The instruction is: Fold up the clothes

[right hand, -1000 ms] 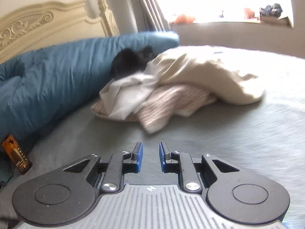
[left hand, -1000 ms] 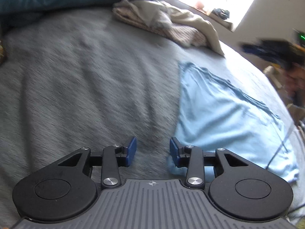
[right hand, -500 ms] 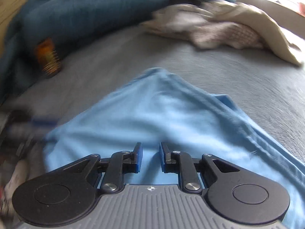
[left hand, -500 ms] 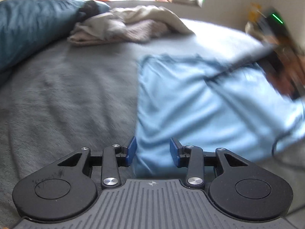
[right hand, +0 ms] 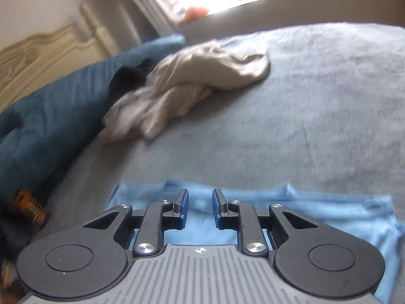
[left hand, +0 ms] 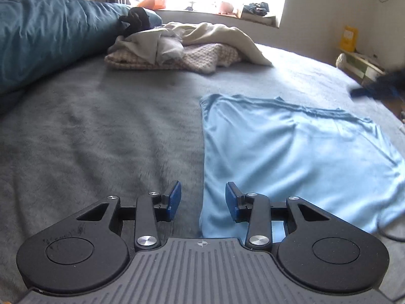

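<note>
The light blue shirt point(left hand: 298, 152) lies flat on the grey bed point(left hand: 101, 131), right of centre in the left wrist view, apparently partly folded. The left tool point(left hand: 202, 198) hovers at its near-left edge, jaws parted and empty. The right tool point(right hand: 200, 209), narrowly parted and empty, hangs over its far edge. A heap of unfolded clothes point(left hand: 182, 48) waits in the upper centre, so most folding seems left.

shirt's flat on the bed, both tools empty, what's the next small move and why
Probably lower the left tool onto the shirt edge under it and pinch. The shirt lies spread flat on the bed, its left edge runs between the open fingers, and the right tool hovers open over the far hem.
</note>
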The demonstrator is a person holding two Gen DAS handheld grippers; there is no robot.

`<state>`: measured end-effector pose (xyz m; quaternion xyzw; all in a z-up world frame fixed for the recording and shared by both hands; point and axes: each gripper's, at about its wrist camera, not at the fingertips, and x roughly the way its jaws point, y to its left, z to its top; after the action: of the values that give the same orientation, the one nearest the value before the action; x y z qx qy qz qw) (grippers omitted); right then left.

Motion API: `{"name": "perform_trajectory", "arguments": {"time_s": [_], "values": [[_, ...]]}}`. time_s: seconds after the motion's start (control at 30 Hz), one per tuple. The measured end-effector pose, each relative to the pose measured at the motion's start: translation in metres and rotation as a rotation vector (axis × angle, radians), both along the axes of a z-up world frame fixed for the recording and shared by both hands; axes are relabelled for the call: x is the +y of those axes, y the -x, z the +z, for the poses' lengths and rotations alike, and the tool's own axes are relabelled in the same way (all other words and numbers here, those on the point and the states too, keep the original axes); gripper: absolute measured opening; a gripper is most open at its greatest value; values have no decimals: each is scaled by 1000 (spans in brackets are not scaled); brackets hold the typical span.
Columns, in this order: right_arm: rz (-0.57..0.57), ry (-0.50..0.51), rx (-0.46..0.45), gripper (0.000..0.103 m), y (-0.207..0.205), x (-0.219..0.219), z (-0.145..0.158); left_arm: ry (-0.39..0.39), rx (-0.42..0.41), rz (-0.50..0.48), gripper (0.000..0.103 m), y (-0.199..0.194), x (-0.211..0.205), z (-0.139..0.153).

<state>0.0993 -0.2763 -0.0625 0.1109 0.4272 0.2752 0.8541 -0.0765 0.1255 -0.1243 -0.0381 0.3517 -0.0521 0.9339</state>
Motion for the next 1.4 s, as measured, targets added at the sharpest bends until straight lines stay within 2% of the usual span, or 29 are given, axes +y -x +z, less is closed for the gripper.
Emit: {"name": "perform_trajectory", "arguments": {"time_s": [0.1,0.2,0.3,0.4,0.43,0.5,0.57,0.67,0.7,0.73,0.83,0.87,0.97,1.07,1.17,1.27,1.3,1.4], "values": [[-19,118,41,22,7,-23,-16,-7,15,-14,38,-14,-6,-1],[-155,161,85,22,-12,-53,-37,-54,28,-24,38,-22,-14,-9],[-337,147,47,22,-32,-89,-50,-88,53,-14,38,-24,-16,-14],[-523,107,8,22,-35,-124,-50,-88,67,15,38,-26,-17,-10],[-532,89,-6,22,-30,-132,-46,-90,68,26,38,-27,-17,-8],[-495,44,-28,22,-18,-142,-37,-95,69,42,38,-30,-19,-4],[-383,1,-26,22,-2,-140,-29,-103,62,44,38,-32,-21,2],[-165,-13,45,22,14,-128,-32,-112,59,34,38,-36,-27,7],[-126,16,59,22,18,-124,-37,-109,65,31,38,-38,-30,6],[-122,77,65,22,19,-121,-42,-105,75,28,38,-40,-32,4],[-292,154,70,20,16,-143,-52,-97,102,19,38,-45,-39,0],[-385,142,67,21,18,-156,-50,-100,102,19,38,-46,-40,-1],[-439,90,32,21,35,-176,-34,-95,96,21,38,-45,-42,0],[-274,97,43,21,54,-159,-25,-88,95,15,38,-44,-42,-1],[-129,185,81,21,74,-134,-31,-82,93,9,38,-43,-41,-2],[-189,343,131,21,89,-141,-40,-75,92,3,38,-43,-41,-3],[-247,348,148,21,93,-152,-40,-73,92,1,38,-42,-41,-3],[-326,319,128,22,112,-167,-24,-66,91,-5,38,-41,-41,-4]]}}
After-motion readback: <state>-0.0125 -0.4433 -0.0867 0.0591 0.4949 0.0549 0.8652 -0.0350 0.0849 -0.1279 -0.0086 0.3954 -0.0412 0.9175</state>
